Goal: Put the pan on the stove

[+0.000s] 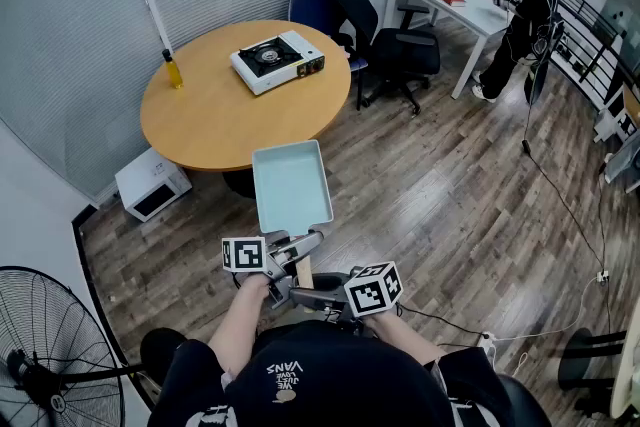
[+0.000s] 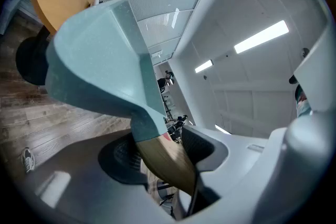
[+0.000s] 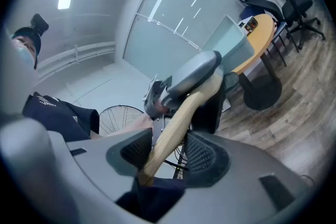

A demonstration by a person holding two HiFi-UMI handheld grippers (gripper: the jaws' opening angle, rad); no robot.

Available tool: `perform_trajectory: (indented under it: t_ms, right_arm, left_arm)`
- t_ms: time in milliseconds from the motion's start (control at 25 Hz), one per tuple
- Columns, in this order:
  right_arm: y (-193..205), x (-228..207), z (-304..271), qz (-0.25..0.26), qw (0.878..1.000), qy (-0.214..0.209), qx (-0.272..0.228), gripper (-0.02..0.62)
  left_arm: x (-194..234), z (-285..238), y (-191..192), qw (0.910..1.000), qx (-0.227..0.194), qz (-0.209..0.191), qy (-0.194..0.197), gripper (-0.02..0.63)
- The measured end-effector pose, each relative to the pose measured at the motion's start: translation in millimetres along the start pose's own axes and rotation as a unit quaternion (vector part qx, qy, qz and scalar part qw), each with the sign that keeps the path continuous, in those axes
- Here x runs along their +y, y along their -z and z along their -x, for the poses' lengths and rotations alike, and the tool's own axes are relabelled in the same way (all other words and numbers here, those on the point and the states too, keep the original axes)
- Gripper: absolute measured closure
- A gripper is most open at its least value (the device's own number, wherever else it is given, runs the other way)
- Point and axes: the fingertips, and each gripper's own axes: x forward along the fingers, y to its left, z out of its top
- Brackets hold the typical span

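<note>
I hold a pale teal rectangular pan (image 1: 292,183) in the air over the wooden floor, short of the round table (image 1: 200,120). Its wooden handle (image 1: 303,270) points back at me. My left gripper (image 1: 287,260) is shut on the handle just behind the pan body (image 2: 100,65), with the handle (image 2: 165,160) between its dark pads (image 2: 118,157). The right gripper (image 1: 330,297) is shut on the handle's near end (image 3: 178,123). The white portable stove (image 1: 277,60) with a black burner sits on the far side of the table.
A yellow bottle (image 1: 173,70) stands at the table's left edge. A white box-like appliance (image 1: 152,185) sits on the floor beside the table, and a black fan (image 1: 50,355) is at my left. Office chairs (image 1: 385,35), a white desk (image 1: 450,0) and a standing person (image 1: 525,20) are farther back.
</note>
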Motion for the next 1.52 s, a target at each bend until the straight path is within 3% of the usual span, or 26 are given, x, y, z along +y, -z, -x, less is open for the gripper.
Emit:
perform_trajectory:
  t_ms: [560, 1160, 1520]
  right_arm:
    - [-32.1, -30.1, 0.4, 0.011, 1.0, 0.015, 0.014, 0.397]
    - [-172.4, -102.4, -75.8, 0.007, 0.999, 0.045, -0.023, 0.397]
    - [-223.4, -122.5, -122.8, -0.004, 0.996, 0.069, -0.051, 0.398]
  left_arm:
    - [22.4, -24.0, -29.5, 0.9999, 0.005, 0.01, 0.01, 0.397]
    - [81.7, -33.3, -185.3, 0.9985, 0.043, 0.002, 0.035, 0.396]
    - [107.3, -19.3, -242.0, 0.9962, 0.074, 0.001, 0.046, 0.396]
